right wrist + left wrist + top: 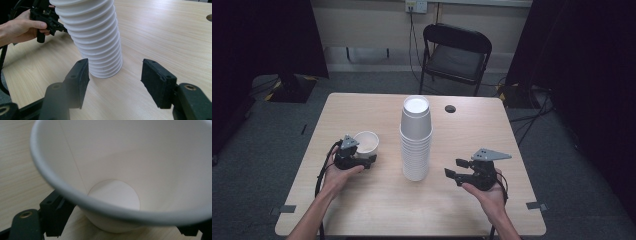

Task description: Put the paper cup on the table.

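I'm holding the single white paper cup (367, 142) in my left gripper (371, 159) right now, the jaws sitting either side of its lower wall. It's upright, low over the pale wooden table (362, 200), well left of the tall stack of white upside-down paper cups (416, 140); I can't tell if its base is touching the wood. Thin paper, so if I'm squeezing harder than needed the wall is going to buckle, and if I'm going too soft it's slipping out sideways.

Moving right: that stack is standing free in the middle and it's top-heavy looking. Swinging the cup across too low means I'm clipping it and toppling the lot.

My right gripper (451, 169) is hanging just right of the stack's base, jaws spread wide with nothing between them. In the right gripper view the stack (93, 37) is sitting just ahead of the pads (81, 77), not touching. Nudging forward off-centre is shoving it over.

Room-wise, I'm seeing plenty of bare table near me and to the far right; the left edge is fairly close to my left hand (337, 175).
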A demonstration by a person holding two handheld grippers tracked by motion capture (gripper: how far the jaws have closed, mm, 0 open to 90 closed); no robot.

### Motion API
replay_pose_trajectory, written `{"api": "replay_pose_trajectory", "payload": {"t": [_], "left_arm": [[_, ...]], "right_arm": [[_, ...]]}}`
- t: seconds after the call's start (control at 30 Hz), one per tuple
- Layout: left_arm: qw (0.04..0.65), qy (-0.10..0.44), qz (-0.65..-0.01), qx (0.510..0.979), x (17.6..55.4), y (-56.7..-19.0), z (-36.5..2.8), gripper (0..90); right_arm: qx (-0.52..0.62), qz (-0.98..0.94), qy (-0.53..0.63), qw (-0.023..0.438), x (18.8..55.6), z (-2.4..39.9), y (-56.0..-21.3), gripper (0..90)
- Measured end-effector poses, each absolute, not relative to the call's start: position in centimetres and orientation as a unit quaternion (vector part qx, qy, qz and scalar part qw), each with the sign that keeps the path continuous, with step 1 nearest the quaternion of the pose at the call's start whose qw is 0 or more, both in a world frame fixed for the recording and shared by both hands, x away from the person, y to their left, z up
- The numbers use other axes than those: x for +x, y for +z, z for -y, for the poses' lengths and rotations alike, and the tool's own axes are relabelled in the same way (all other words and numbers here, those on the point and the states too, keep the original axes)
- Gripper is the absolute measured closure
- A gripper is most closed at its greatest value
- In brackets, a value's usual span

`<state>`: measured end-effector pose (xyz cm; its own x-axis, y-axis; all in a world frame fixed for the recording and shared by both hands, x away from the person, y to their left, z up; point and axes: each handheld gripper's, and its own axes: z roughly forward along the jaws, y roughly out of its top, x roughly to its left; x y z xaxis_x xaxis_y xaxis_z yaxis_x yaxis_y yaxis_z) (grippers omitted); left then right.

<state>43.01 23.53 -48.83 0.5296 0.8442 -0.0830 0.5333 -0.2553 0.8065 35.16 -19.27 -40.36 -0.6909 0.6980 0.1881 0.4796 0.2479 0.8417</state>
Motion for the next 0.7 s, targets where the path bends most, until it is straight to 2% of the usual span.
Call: {"api": "replay_pose_trajectory", "payload": {"t": [0.4, 0.7], "left_arm": [[0.397, 0.187, -0.462, 0.771, 41.8, -48.7, -24.3, 15.7], [0.402, 0.204, -0.441, 0.776, 40.2, -48.2, -24.6, 15.8]], "right_arm": [[0.378, -0.781, 0.484, 0.114, 35.3, 19.4, -40.4, 39.1], [0.381, -0.779, 0.485, 0.115, 35.3, 19.7, -40.4, 39.1]]}}
